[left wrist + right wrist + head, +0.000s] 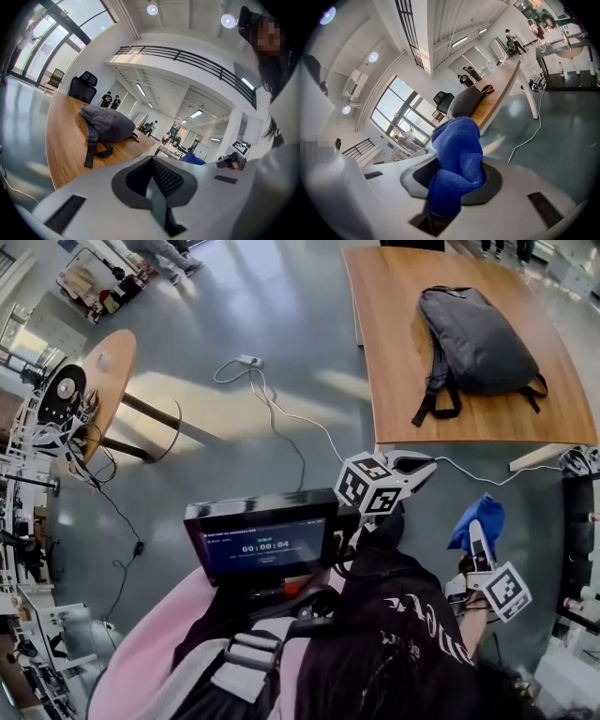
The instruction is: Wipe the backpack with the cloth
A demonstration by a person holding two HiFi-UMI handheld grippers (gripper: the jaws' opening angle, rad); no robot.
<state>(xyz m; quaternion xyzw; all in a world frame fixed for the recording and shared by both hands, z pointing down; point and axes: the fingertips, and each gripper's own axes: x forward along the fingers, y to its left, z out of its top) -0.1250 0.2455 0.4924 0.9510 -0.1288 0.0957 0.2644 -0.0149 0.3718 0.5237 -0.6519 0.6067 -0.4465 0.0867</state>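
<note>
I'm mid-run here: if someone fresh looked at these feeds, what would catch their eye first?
The bright blue cloth bunched in the jaws of the right gripper stands out most, at the lower right of the head view. Next comes the dark grey backpack, lying on the wooden table ahead, with both grippers well short of it. The left gripper has its jaws together, with nothing between them.

Screen (262,545) timer reads 00:00:04; shirt print (419,622) unreadable.
</note>
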